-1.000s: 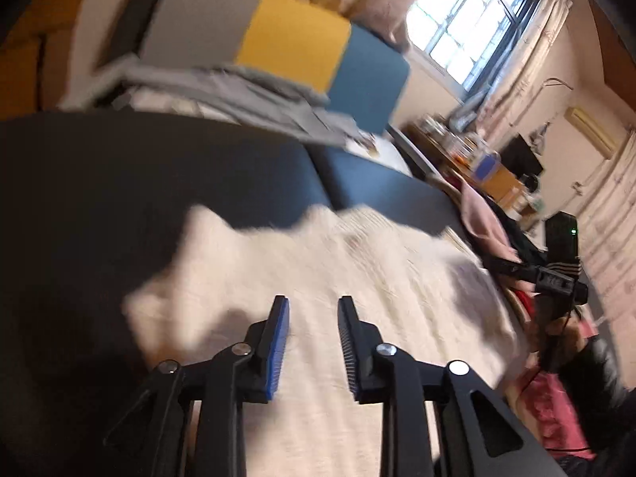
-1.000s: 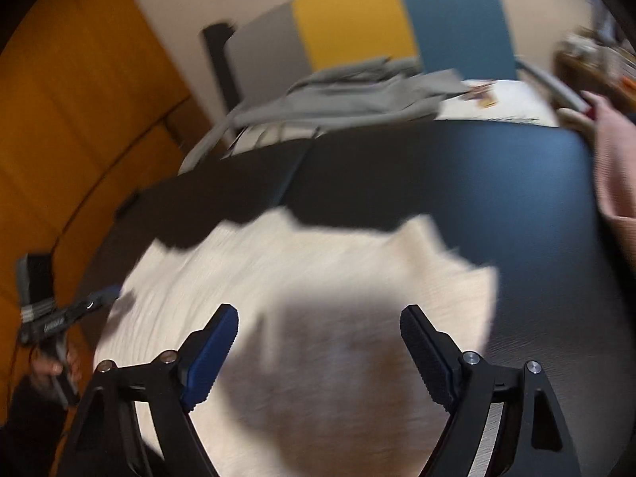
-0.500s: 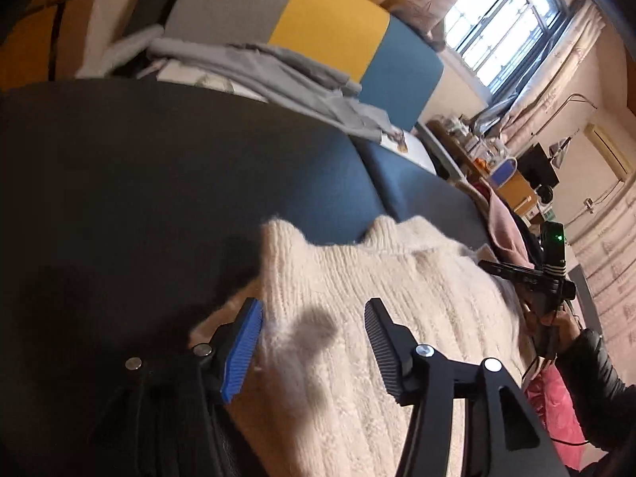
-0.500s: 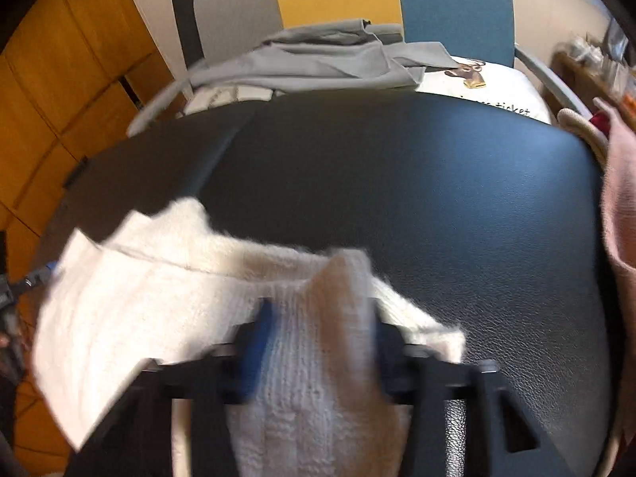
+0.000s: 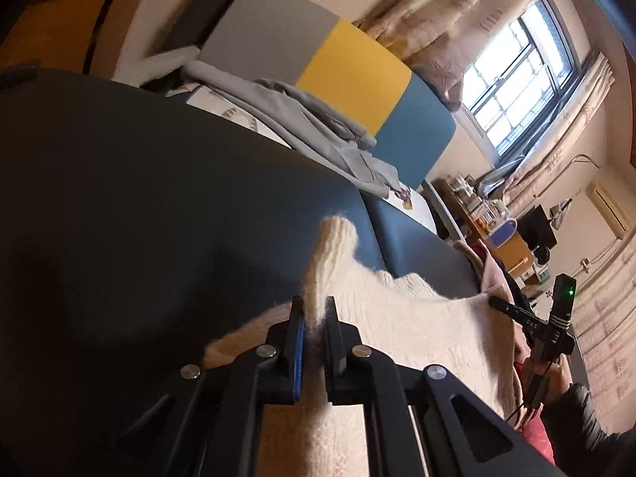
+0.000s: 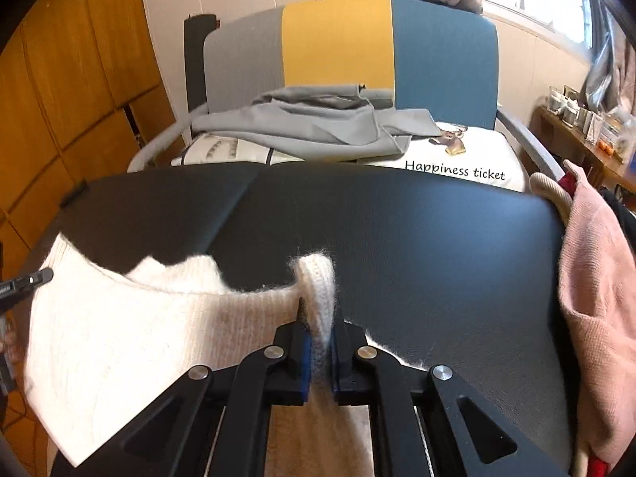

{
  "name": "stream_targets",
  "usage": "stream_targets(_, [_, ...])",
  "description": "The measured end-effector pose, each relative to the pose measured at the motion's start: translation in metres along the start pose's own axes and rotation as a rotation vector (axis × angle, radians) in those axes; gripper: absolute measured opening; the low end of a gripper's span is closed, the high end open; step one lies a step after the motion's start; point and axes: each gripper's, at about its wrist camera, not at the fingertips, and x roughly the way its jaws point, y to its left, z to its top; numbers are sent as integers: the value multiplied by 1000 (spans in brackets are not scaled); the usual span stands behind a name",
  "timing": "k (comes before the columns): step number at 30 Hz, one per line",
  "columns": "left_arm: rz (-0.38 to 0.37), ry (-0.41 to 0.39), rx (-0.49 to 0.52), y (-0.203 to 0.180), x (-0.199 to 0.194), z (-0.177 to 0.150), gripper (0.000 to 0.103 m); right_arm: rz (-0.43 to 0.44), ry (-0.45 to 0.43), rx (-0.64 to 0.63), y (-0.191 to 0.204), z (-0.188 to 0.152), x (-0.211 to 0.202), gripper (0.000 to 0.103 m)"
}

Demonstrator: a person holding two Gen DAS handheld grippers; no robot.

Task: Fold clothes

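Under both sets of jaws, the cream sweater [image 6: 131, 334] lies spread on the black bench [image 6: 417, 238]. Half a second ago each gripper was closing; now the left gripper [image 5: 314, 330] and right gripper [image 6: 320, 336] each pinch a raised corner, ready to lift for a fold.

Each camera sits just behind its own gripper, low and close over the dark surface [image 6: 397, 238], facing forward. Both views share the cream sweater [image 5: 417, 330] and the tricolour chair [image 6: 338, 43] beyond.
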Motion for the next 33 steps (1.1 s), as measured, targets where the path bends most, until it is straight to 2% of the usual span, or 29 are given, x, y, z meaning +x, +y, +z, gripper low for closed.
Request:
stream_targets(3, [65, 66, 26, 0, 23, -4, 6, -17, 31, 23, -5, -4, 17, 7])
stream_targets(6, [100, 104, -10, 10, 40, -7, 6, -18, 80, 76, -14, -16, 37, 7])
stream_targets(9, [100, 112, -17, 11, 42, -7, 7, -4, 85, 94, -17, -23, 41, 9])
stream_targets(10, [97, 110, -20, 11, 40, -6, 9, 10, 76, 102, -18, -22, 39, 15])
stream_targets(11, [94, 108, -22, 11, 37, -5, 18, 17, 70, 108, -20, -19, 36, 20])
stream_targets(13, [86, 92, -42, 13, 27, -2, 25, 20, 60, 118, -23, -14, 28, 37])
stream_targets(16, [68, 44, -115, 26, 3, 1, 40, -2, -43, 68, -13, -11, -6, 38])
stream_targets(18, [24, 38, -168, 37, -11, -3, 44, 27, -95, 13, -1, -13, -31, 44])
stream_targets(20, [-27, 62, -219, 47, -16, -9, 54, 118, -63, -14, 10, -24, -41, 48])
stream_targets(22, [-33, 90, -264, 57, -16, -17, 62, 192, -11, -29, 18, -37, -46, 48])
stream_targets(25, [-64, 125, -331, 68, -12, -27, 69, 209, 75, -6, 16, -58, -38, 48])
stream_targets(28, [-81, 145, -365, 70, -7, -32, 69, 221, 123, 40, 5, -75, -28, 49])
stream_targets(33, [-112, 193, -410, 65, 3, -37, 69, 289, 117, 118, -3, -82, -17, 52])
